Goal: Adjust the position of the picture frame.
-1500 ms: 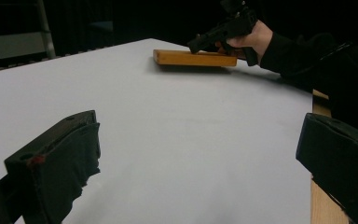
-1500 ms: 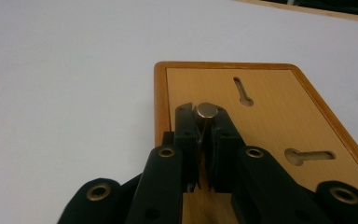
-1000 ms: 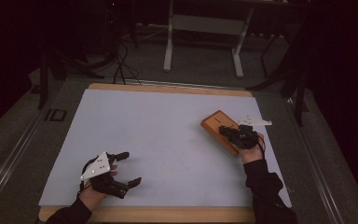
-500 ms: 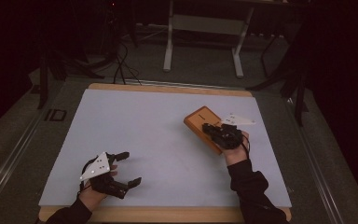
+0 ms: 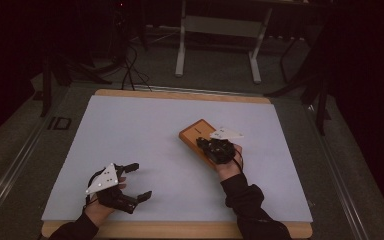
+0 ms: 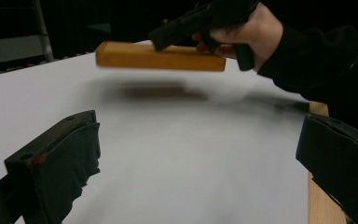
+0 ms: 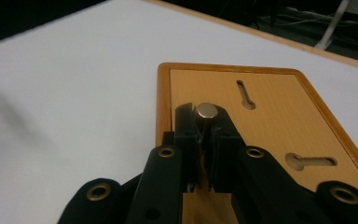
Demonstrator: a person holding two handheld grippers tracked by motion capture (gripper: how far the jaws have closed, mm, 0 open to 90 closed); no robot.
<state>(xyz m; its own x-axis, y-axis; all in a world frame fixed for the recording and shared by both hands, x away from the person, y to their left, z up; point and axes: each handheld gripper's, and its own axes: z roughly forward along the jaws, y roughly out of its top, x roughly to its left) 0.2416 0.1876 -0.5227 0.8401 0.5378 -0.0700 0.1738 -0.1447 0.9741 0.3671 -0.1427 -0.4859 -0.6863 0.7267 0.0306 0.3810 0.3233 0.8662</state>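
I'm seeing the wooden board (image 5: 196, 135) hanging above the table's (image 5: 130, 130) right half, with my left gripper (image 5: 132, 181) sitting well apart near the front-left corner.

I count one wooden board (image 5: 194, 134) with two keyhole slots (image 7: 246, 94) cut in its back and one small metal knob (image 7: 207, 109), two black grippers, the left gripper (image 5: 136, 181) and the right gripper (image 5: 206, 143), and one white table sheet (image 5: 145, 130).

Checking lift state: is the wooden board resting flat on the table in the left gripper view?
No. The wooden board hangs above the white table, a shadow beneath it, gripped by the right gripper.
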